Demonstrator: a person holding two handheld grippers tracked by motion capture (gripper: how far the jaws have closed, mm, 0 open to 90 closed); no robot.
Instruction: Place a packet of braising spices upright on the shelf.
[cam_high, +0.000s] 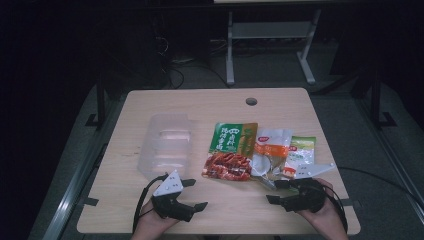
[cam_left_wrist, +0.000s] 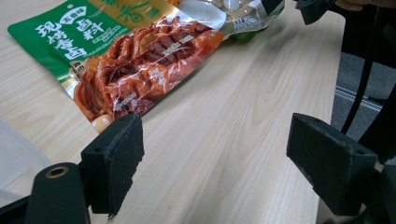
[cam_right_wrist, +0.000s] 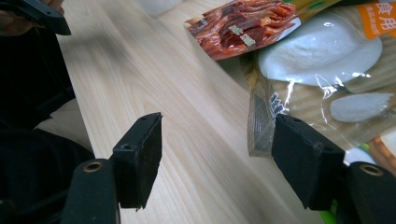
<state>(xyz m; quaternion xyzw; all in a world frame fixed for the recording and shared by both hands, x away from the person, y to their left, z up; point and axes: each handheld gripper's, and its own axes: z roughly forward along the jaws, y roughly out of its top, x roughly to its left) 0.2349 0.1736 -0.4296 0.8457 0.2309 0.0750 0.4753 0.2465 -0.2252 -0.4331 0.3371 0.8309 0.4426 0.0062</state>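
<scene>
Three food packets lie side by side on the wooden table (cam_high: 150, 105): a green and red one (cam_high: 231, 150) (cam_left_wrist: 135, 60), an orange and clear one with white contents (cam_high: 270, 152) (cam_right_wrist: 322, 51), and a small green and white one (cam_high: 301, 152). My left gripper (cam_high: 196, 194) (cam_left_wrist: 219, 163) rests near the front edge, open, pointing at the red packet's near corner. My right gripper (cam_high: 275, 192) (cam_right_wrist: 219, 156) is open too, just short of the clear packet's near edge. Bare tabletop lies between each pair of jaws.
A clear plastic container (cam_high: 165, 145) stands left of the packets, and its corner shows in the left gripper view (cam_left_wrist: 14, 163). A round cable hole (cam_high: 251, 101) sits near the table's far edge. Beyond the table are a dark floor and a white desk frame (cam_high: 270, 45).
</scene>
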